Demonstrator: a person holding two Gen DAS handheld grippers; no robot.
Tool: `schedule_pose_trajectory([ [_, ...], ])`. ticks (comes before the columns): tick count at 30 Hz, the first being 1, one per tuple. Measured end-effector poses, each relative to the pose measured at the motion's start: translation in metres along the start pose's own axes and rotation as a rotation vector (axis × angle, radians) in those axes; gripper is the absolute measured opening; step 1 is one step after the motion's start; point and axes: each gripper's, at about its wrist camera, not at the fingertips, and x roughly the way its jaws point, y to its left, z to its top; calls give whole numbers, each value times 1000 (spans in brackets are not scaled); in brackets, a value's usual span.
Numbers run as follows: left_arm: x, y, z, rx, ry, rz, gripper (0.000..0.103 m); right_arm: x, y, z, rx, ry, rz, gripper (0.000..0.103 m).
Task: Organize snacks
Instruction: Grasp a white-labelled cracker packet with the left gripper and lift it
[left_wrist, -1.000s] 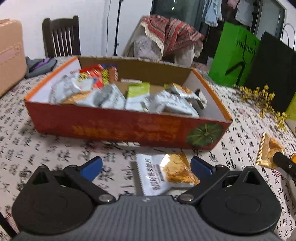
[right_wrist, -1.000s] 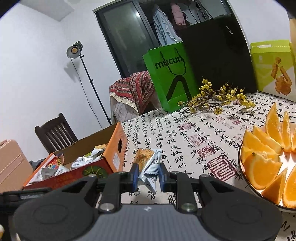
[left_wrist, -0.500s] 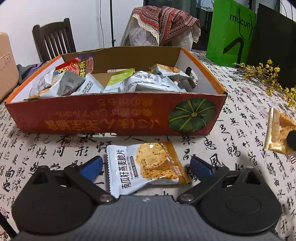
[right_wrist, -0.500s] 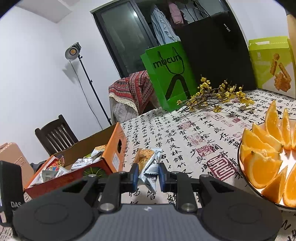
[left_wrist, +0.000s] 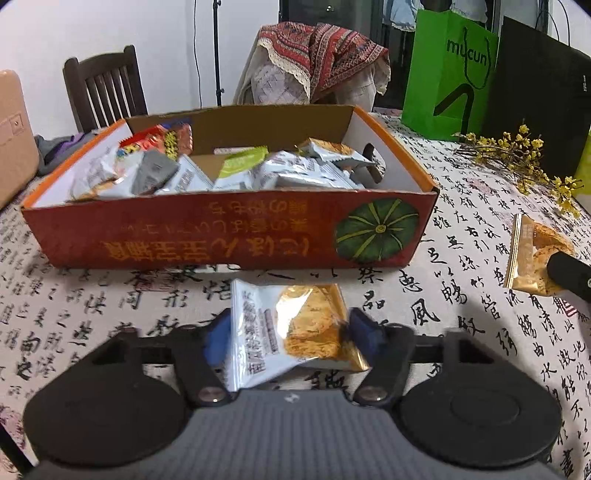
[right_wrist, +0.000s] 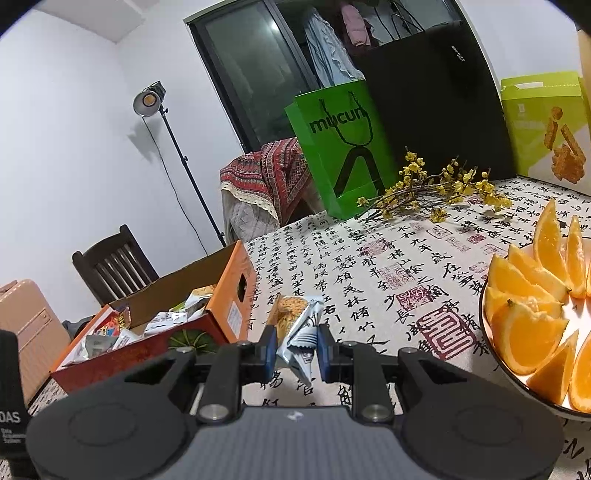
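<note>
While both claws grip: each holds one snack pack.
Left claw (left_wrist: 288, 334): jaws have just been closing, blue pads now pressed on a pack (left_wrist: 291, 332), buckled, low centre of the left view.
Right claw (right_wrist: 294, 349): clenched on a second pack (right_wrist: 299, 332), low centre of the right view.
Box (left_wrist: 229, 236): orange, just beyond the left pack, mid-frame, full of packs.
Cloth (left_wrist: 461, 306): printed, under everything.
Orange wedges (right_wrist: 535, 302): on a plate, right edge of the right view.
</note>
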Motion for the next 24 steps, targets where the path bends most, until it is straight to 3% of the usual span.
schedule_pose_trajectory([
  [4, -8, 6, 1, 2, -7, -14, 55, -1, 2, -1, -8, -4, 2, 22],
  [10, -22, 14, -1, 13, -41, -38, 33, 1, 5, -1, -21, 2, 0, 22],
  [16, -41, 25, 0, 20, -84, -62, 22, -2, 13, 0, -50, 1, 20, 22],
  [17, -44, 26, 1, 26, -95, -63, 14, -3, 16, 0, -57, -1, 24, 22],
  [24, -70, 38, 3, 43, -179, -97, 6, -12, 30, 4, -79, -2, 48, 22],
])
